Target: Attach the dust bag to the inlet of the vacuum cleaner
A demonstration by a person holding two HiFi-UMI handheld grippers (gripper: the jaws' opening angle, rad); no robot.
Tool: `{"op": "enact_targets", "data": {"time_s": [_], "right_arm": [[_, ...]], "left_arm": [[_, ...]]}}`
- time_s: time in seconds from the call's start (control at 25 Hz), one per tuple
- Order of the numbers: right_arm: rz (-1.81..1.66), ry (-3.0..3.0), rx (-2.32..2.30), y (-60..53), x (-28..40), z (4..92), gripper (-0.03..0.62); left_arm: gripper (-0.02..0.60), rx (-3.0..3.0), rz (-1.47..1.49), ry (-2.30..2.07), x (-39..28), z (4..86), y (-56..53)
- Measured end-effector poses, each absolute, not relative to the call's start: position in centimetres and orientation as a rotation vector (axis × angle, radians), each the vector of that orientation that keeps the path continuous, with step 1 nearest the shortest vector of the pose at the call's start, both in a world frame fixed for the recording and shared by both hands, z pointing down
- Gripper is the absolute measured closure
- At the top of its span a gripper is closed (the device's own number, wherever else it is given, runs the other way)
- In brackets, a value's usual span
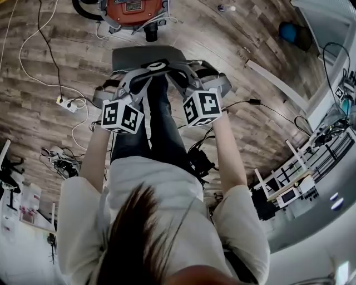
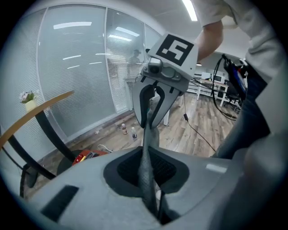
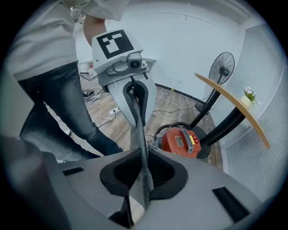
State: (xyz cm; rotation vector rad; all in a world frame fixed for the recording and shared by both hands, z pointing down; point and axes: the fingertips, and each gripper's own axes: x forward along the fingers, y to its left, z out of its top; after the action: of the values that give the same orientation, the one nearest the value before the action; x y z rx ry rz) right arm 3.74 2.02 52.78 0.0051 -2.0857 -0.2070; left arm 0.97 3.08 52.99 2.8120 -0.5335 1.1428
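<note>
Left gripper jaws nearly closed, pinching the grey dust bag fabric; right gripper jaws also narrow, clamped on the same fabric strip. Bag held taut between both grippers, in front of person's legs. Red vacuum cleaner at bag's 12 o'clock, apart from it

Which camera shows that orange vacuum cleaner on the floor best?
The right gripper view: the orange vacuum cleaner shows large and clear beyond the grey dust bag. The head view has it cut off by the top edge. The left gripper view shows only a red sliver behind the bag.
</note>
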Motion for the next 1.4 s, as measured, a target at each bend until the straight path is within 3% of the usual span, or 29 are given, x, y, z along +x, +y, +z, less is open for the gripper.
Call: {"op": "enact_targets", "data": {"time_s": [0.72,1.4], "right_arm": [[-0.14,-2.045,-0.055,0.7,3.7,69.3,0.566],[-0.049,-2.013,-0.094,-1.8,3.6,75.6,0.566]], "left_arm": [[0.54,2.68,1.296,-0.443,0.7,70.3,1.2],[0.538,2.505,1.378,-0.445,0.4,76.9,-1.1]]}}
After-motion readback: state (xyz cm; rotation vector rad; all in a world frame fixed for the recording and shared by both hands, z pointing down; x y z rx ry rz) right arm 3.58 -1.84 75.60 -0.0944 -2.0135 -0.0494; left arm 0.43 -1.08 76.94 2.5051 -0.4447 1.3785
